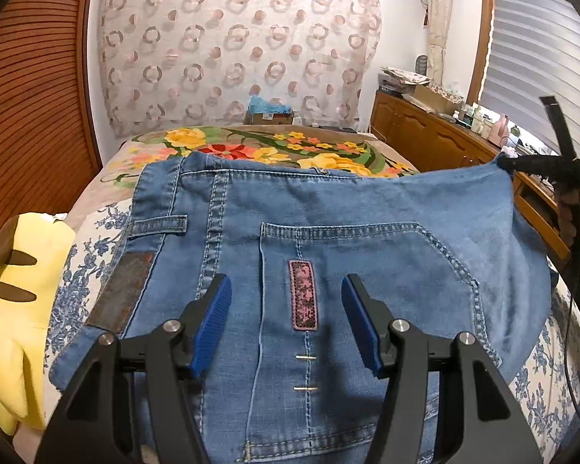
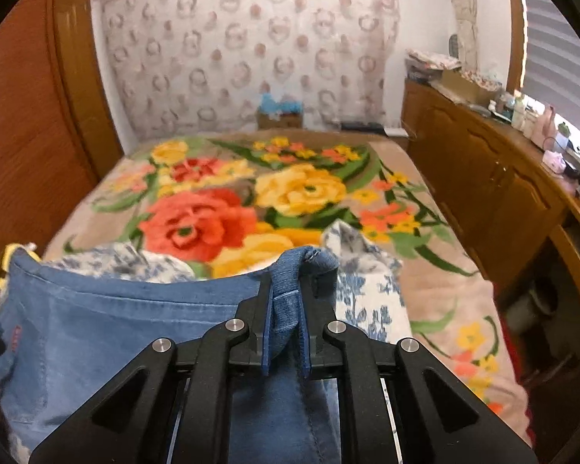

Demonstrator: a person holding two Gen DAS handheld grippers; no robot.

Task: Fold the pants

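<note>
**Right gripper pinches a denim corner while the left hovers spread over the back pocket**

The light blue denim pants point(image 1: 328, 239) lie across the near part of a bed covered by a beige blanket printed with large red and yellow flowers point(image 2: 251, 193), with a white sheet patterned in blue blossoms point(image 1: 81, 270) showing under the denim at the left. In the left wrist view the seat of the pants faces up, showing a stitched back pocket with a narrow pink-and-black patch point(image 1: 303, 295) and a brown leather waistband label point(image 1: 121, 290) to the left.

The left gripper point(image 1: 286, 321) points forward and slightly down over the pocket, its blue-padded fingers point(image 1: 212, 324) set wide apart with the patch between them; whether they touch the cloth cannot be told.

The right gripper point(image 2: 286, 324) is clamped narrowly on a bunched corner of the denim, which bulges out beyond its tips. From the left wrist view that same gripper point(image 1: 510, 162) appears at the far right, held level with the fabric edge drawn taut toward it.

A yellow plush toy with brown stripes point(image 1: 15, 290) rests at the near left. A long wooden cabinet point(image 2: 483, 178) runs along the right.
</note>
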